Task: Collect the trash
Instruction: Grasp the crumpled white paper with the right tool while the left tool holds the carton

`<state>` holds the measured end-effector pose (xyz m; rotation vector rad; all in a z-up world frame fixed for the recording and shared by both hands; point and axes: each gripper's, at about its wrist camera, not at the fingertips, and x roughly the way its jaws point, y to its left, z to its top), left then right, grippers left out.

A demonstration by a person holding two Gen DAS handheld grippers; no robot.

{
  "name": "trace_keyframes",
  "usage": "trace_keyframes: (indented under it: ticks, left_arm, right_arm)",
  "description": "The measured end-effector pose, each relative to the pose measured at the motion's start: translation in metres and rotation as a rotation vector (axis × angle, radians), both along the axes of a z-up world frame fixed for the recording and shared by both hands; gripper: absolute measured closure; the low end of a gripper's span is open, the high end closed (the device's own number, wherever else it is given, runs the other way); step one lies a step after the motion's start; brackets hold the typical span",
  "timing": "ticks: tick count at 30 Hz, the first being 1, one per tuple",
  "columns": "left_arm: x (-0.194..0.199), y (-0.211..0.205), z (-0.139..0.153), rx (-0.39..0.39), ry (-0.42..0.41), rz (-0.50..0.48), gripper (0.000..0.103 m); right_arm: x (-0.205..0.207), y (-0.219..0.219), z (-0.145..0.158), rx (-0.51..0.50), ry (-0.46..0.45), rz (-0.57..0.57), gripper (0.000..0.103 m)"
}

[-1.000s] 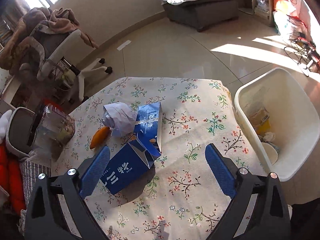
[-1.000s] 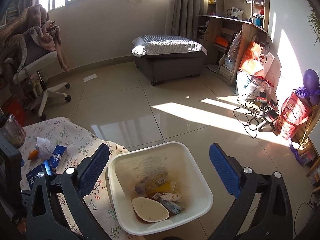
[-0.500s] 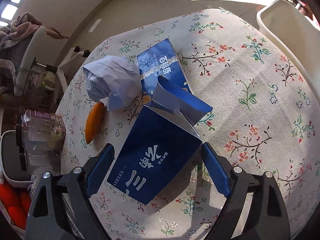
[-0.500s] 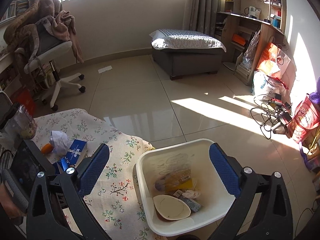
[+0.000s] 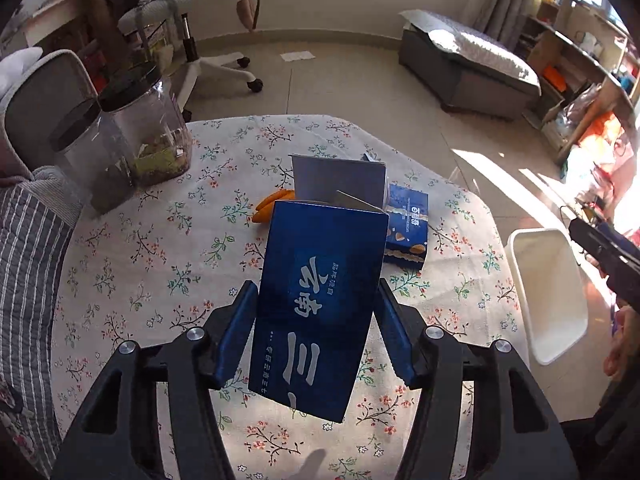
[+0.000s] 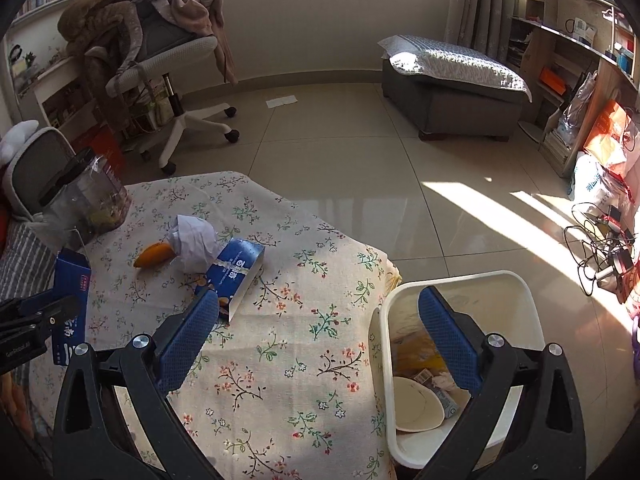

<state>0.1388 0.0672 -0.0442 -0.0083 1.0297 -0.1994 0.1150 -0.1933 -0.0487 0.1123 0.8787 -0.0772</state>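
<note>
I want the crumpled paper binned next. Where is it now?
In the right wrist view the crumpled paper lies on the table's far left part, between the orange peel and small blue box.

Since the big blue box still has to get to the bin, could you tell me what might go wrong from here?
1. The left gripper is closing on only the lower part of the tall blue box; it could tip or slip.
2. The box's open flap may catch the bin rim.
3. The bin sits below the table edge, so an early release could miss.

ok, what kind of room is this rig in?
Looks like a lived-in home room, probably a bedroom-study: a swivel office chair draped with clothes, a quilt-topped ottoman bench, wooden shelves crammed with household clutter, and a floral tablecloth on the table.
</note>
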Motion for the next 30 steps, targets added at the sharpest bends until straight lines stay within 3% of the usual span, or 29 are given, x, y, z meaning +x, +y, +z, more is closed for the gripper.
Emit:
trace_keyframes:
  ticks: [3,5,8,12,19,23,30]
  left_arm:
    - [-0.023,0.032,0.035,-0.139,-0.075,0.102,0.045]
    - [-0.037,0.048,0.045,-0.186,-0.115,0.136,0.045]
    - [-0.048,0.067,0.046,-0.185,-0.169,0.186,0.045]
    - [-0.043,0.087,0.039,-0.228,-0.146,0.217,0.045]
    - [-0.042,0.106,0.033,-0.205,-0.126,0.244,0.045]
    - [-0.043,0.108,0.03,-0.198,-0.117,0.249,0.045]
    - [-0.044,0.109,0.032,-0.199,-0.131,0.255,0.046]
  right_arm:
    - [0.026,0.032,-0.004,0.018,0.01,0.103,0.007]
    - [0.046,0.052,-0.01,0.026,0.029,0.158,0.007]
    - [0.077,0.083,-0.025,0.041,0.069,0.259,0.007]
    - [0.111,0.109,-0.047,0.013,0.089,0.355,0.007]
    - [0.152,0.13,-0.085,-0.015,0.15,0.419,0.008]
    - [0.161,0.131,-0.099,-0.003,0.175,0.404,0.048]
    - [0.135,0.131,-0.085,0.066,0.123,0.404,0.057]
